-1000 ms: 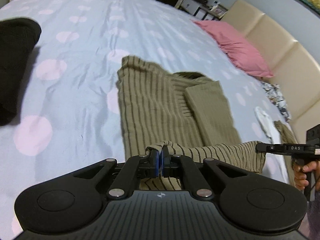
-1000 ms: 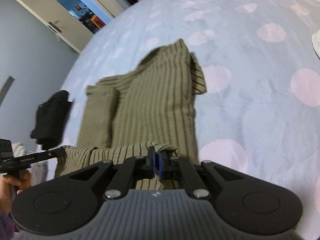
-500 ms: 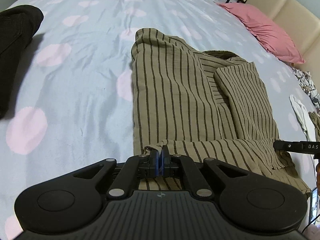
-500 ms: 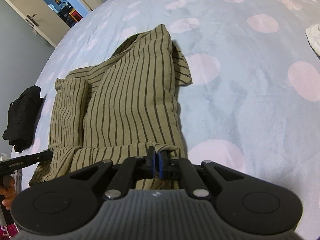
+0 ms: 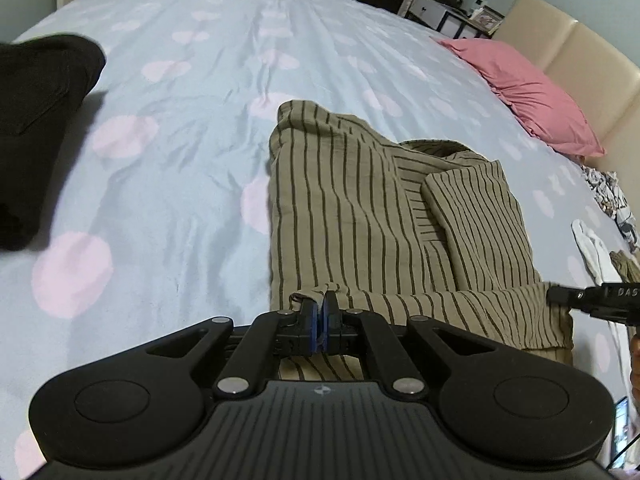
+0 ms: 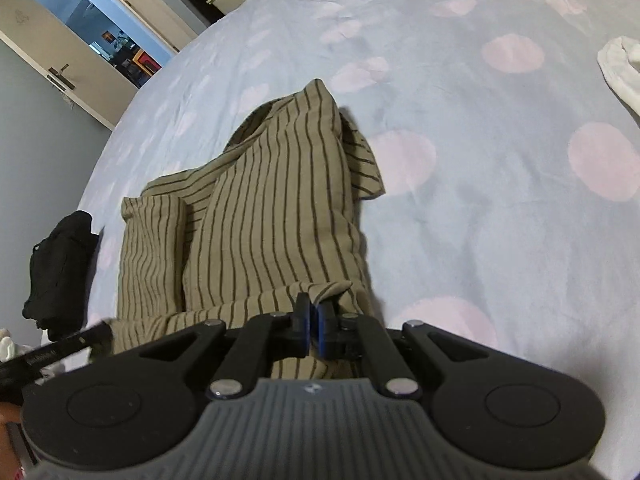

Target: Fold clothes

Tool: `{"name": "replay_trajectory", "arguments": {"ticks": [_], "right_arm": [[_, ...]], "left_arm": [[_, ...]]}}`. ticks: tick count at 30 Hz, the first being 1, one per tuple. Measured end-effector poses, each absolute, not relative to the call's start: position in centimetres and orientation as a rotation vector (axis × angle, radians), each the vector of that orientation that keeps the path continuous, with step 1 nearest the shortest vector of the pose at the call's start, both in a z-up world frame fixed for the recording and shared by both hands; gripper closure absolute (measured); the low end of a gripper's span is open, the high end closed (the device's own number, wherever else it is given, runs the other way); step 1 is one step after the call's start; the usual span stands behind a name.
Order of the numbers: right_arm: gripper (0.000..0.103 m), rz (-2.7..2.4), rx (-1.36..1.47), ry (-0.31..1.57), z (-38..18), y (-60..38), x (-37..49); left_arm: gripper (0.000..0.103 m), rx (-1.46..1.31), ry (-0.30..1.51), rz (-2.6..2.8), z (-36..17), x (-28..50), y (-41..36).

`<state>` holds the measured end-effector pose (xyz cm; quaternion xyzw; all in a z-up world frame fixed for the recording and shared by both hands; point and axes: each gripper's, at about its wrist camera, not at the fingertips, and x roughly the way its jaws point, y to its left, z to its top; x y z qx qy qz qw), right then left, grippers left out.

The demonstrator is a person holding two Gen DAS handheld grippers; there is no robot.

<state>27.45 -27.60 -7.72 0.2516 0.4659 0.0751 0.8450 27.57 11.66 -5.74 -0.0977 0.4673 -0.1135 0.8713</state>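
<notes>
An olive shirt with dark stripes lies on the light blue bedspread, its sides folded in. Its near hem is doubled over and stretched between both grippers. My left gripper is shut on the hem's left corner. In the left wrist view the right gripper pinches the other corner at the right edge. In the right wrist view the shirt runs away from my right gripper, which is shut on a bunched bit of hem. The left gripper shows at the lower left there.
A folded black garment lies left of the shirt and appears again as the black garment. A pink pillow rests by the beige headboard. White cloth and patterned clothes lie to the right.
Both grippers kept their hold on the hem. The left gripper moved forward and down, so the stretched hem now sits lower over the shirt's body.
</notes>
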Motion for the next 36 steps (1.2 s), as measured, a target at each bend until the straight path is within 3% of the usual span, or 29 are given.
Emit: {"name": "replay_trajectory", "arguments": {"ticks": [4, 8, 9, 11, 14, 28, 31, 36], "right_arm": [[0.092, 0.166, 0.530, 0.956, -7.4, -27.8, 27.2], [0.066, 0.163, 0.496, 0.952, -6.7, -27.9, 26.7], [0.065, 0.154, 0.494, 0.951, -6.4, -28.1, 26.5], [0.063, 0.148, 0.510, 0.953, -6.1, -28.6, 26.0], [0.060, 0.164, 0.506, 0.959, -5.6, -29.1, 24.9], [0.060, 0.334, 0.289, 0.949, -5.0, -29.9, 15.8], [0.060, 0.353, 0.178, 0.919, -5.0, -29.2, 13.6], [0.060, 0.392, 0.029, 0.858, -5.1, -27.7, 10.9]], "left_arm": [[0.102, -0.188, 0.954, -0.233, -5.6, 27.8, 11.2], [0.102, -0.170, 1.008, -0.218, -6.4, 27.9, 11.1], [0.101, -0.176, 1.003, -0.220, -6.3, 27.7, 11.2], [0.095, -0.176, 0.991, -0.226, -5.5, 27.3, 11.6], [0.076, -0.173, 0.962, -0.231, -4.3, 26.0, 12.4], [0.063, 0.024, 0.899, -0.385, -2.5, 15.6, 14.7], [0.057, 0.117, 0.899, -0.423, -3.2, 13.3, 14.0], [0.056, 0.433, 0.821, -0.442, -4.9, 9.3, 10.8]]}}
